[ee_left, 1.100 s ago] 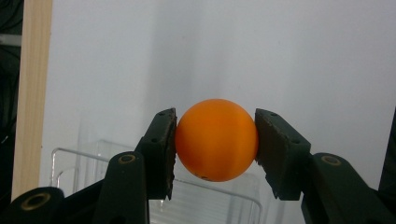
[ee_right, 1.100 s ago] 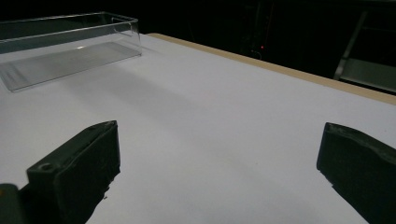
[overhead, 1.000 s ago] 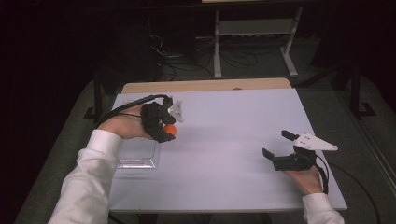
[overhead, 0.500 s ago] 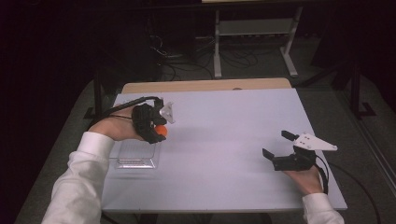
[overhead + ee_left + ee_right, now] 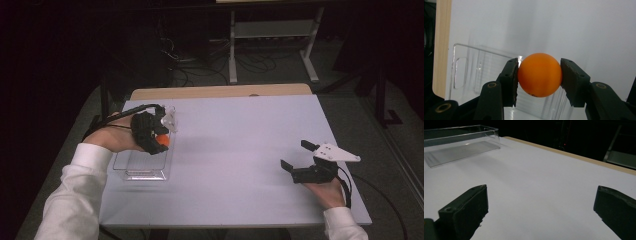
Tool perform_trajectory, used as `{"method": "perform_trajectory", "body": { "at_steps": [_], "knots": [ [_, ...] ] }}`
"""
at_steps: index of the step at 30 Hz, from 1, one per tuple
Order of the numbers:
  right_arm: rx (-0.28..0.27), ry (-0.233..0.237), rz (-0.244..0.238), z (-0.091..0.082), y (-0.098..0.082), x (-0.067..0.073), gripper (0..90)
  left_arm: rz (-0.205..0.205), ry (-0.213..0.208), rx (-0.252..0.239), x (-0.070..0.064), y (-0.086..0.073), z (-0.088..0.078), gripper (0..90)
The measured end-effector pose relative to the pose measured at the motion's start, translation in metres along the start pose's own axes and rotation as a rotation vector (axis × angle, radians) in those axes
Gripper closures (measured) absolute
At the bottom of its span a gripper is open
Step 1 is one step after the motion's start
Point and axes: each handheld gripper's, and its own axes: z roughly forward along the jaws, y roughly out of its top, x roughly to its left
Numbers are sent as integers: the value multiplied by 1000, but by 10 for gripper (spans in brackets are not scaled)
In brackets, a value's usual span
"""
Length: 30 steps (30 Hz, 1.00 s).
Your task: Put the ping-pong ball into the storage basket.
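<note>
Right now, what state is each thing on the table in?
Left tool: shut on the orange ball.
Orange ball: gripped, held above the clear bin.
Clear bin: upright on the table, nothing inside.
Right tool: open, holding nothing, over bare table.

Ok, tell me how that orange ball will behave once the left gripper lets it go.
The orange ball is smooth and round, so it would probably roll if released on the table. It looks like a light hollow ball and may bounce. The left gripper pinches it only at two sides, so it could slip; the clear tray should contain it.
</note>
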Motion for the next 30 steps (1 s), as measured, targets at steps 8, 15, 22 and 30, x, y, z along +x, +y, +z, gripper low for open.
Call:
{"method": "perform_trajectory", "body": {
  "at_steps": [8,15,22,30],
  "knots": [
    [1,-2,-1,0,0,0,0,-7,1,8,3,-12,-5,509],
    [13,0,-11,1,0,1,0,18,-4,37,5,-17,-1,509],
    [12,1,-10,1,0,1,0,40,-14,57,9,-23,1,508],
    [10,-1,-5,1,0,1,0,49,-23,37,12,-24,0,507]
  ]
}}
